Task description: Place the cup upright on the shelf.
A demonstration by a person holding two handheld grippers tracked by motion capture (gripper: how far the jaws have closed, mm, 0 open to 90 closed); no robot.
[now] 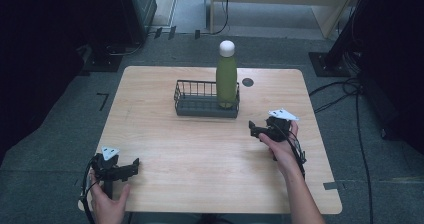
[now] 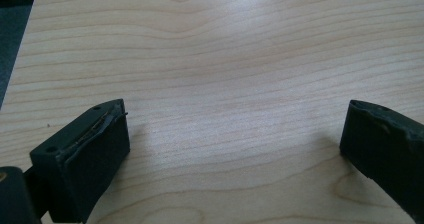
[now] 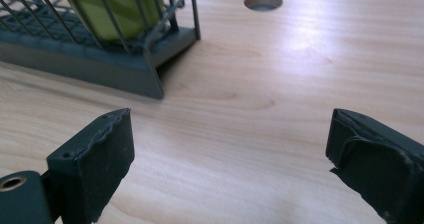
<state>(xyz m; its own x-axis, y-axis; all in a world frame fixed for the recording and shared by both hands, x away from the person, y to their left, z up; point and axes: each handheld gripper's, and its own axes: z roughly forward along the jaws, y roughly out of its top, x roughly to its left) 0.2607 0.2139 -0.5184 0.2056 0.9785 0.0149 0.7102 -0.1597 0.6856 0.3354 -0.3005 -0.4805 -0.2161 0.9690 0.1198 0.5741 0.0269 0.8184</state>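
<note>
A green bottle (image 1: 226, 79) with a white cap stands upright in the right end of a dark wire basket (image 1: 200, 101) at the back middle of the wooden table (image 1: 200, 149). My right gripper (image 1: 256, 129) is open, low over the table to the right of the basket and a little nearer me. Its own view shows the basket's corner (image 3: 150, 49) and the bottle's green base (image 3: 120, 11) ahead on the left. My left gripper (image 1: 131, 167) is open near the front left corner, with bare wood (image 2: 235, 109) between its jaws.
A round cable hole (image 1: 247, 82) sits in the table top behind and to the right of the basket, also the hole (image 3: 263, 1) in the right gripper view. Dark equipment stands and cables lie on the floor around the table.
</note>
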